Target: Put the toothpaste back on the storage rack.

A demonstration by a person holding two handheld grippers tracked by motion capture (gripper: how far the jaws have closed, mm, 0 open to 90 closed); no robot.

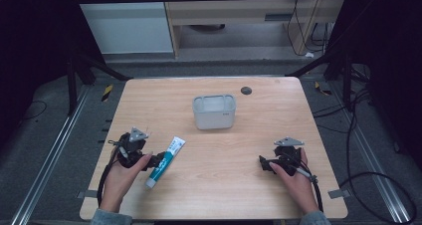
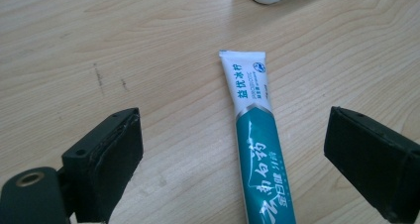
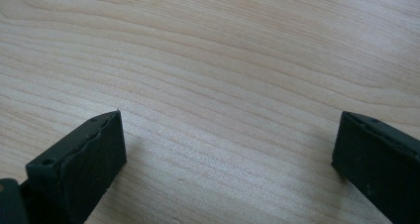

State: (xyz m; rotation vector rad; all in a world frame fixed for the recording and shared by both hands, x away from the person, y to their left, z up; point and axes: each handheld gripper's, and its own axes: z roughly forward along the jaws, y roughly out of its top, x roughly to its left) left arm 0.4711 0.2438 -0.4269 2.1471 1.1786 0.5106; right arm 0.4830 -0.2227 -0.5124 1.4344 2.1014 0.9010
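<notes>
A toothpaste tube (image 1: 164, 162), teal over most of its length with a white crimped end, lies flat on the bench (image 1: 214, 195) toward the near left corner, its crimped end pointing to the far edge and its cap toward the near edge. The left gripper (image 1: 155, 161) sits low at the tube's left side; in the left gripper view its jaws are spread wide with the tube (image 2: 257, 149) lying between them, nearer the right jaw and touching neither. The right gripper (image 1: 264, 164) rests toward the near right corner, well apart from the tube, jaws spread over bare wood. A white plastic container (image 1: 214, 112) stands upright near the middle of the far edge.
</notes>
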